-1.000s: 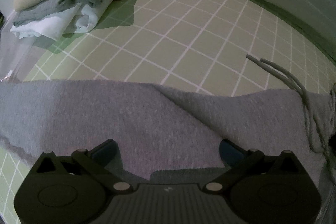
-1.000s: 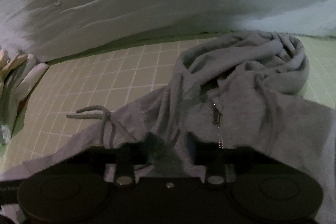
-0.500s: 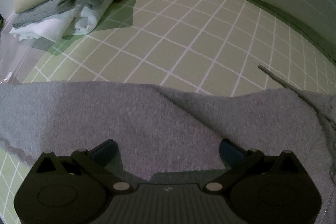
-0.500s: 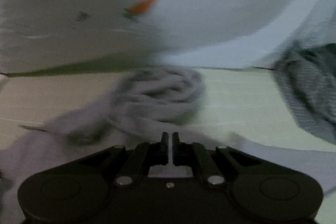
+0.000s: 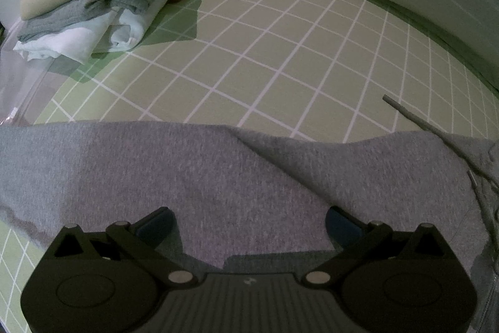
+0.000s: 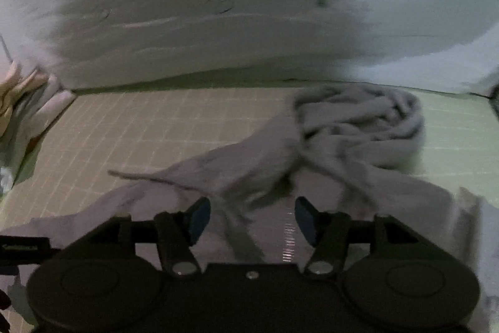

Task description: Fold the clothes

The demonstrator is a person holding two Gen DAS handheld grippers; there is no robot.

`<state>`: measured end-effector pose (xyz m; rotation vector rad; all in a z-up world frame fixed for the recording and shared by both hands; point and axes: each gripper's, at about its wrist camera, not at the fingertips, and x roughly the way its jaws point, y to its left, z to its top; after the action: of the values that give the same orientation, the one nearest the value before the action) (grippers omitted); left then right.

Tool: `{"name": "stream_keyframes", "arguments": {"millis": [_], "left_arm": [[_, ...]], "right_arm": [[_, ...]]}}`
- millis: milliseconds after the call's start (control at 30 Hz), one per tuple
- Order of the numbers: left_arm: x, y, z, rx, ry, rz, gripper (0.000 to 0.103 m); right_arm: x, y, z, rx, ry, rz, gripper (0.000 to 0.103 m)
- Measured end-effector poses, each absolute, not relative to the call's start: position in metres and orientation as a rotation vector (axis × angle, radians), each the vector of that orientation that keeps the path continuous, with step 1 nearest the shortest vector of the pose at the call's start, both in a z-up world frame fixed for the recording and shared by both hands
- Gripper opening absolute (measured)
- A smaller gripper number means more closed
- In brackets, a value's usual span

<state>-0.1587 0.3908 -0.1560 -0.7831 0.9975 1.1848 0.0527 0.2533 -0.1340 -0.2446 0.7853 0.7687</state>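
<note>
Left wrist view: the left gripper (image 5: 249, 219), fingers spread wide, is hovering over the grey hoodie (image 5: 193, 173) lying on the green grid mat (image 5: 280, 58). The right gripper (image 6: 251, 216) is opening its jaws above the hoodie's rumpled hood (image 6: 361, 120), pinching nothing.

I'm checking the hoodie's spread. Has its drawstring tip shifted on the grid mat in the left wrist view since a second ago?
Yes. The drawstring slid right along the grid mat; now one strand shows where two lay.
</note>
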Motion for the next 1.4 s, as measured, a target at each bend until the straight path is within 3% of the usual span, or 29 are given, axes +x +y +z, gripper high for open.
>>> {"name": "stream_keyframes", "arguments": {"millis": [67,100,133,167,567,667,733,900,1333,1400], "left_arm": [[-0.159,0.391,-0.156,-0.783,0.997,1.184,0.103],[-0.159,0.391,-0.156,-0.782,0.997,1.184,0.103],[-0.159,0.391,-0.156,-0.782,0.997,1.183,0.103],[-0.159,0.391,-0.156,-0.781,0.996,1.183,0.103],[-0.159,0.39,-0.156,-0.778,0.987,1.186,0.103],[-0.159,0.389,-0.157,-0.78,0.99,1.185,0.103],[-0.159,0.39,-0.157,-0.782,0.992,1.184,0.103],[-0.159,0.391,-0.157,-0.784,0.997,1.177,0.103],[-0.16,0.395,-0.157,-0.796,1.004,1.175,0.103],[-0.161,0.395,-0.157,-0.797,1.003,1.177,0.103]], "right_arm": [[0.051,0.259,-0.139,-0.257,0.803,0.789,0.054],[0.051,0.261,-0.142,-0.27,0.815,0.792,0.035],[0.053,0.26,-0.145,-0.28,0.828,0.793,0.009],[0.054,0.257,-0.146,-0.275,0.835,0.797,0.004],[0.052,0.112,-0.086,-0.295,0.654,0.548,0.004],[0.064,0.084,-0.097,-0.269,0.733,0.461,0.019],[0.074,0.073,-0.098,-0.186,0.759,0.436,0.044],[0.106,0.08,-0.09,-0.006,0.729,0.474,0.077],[0.255,0.181,-0.154,-0.001,0.903,0.486,0.08],[0.267,0.191,-0.159,-0.016,0.927,0.486,0.075]]}}
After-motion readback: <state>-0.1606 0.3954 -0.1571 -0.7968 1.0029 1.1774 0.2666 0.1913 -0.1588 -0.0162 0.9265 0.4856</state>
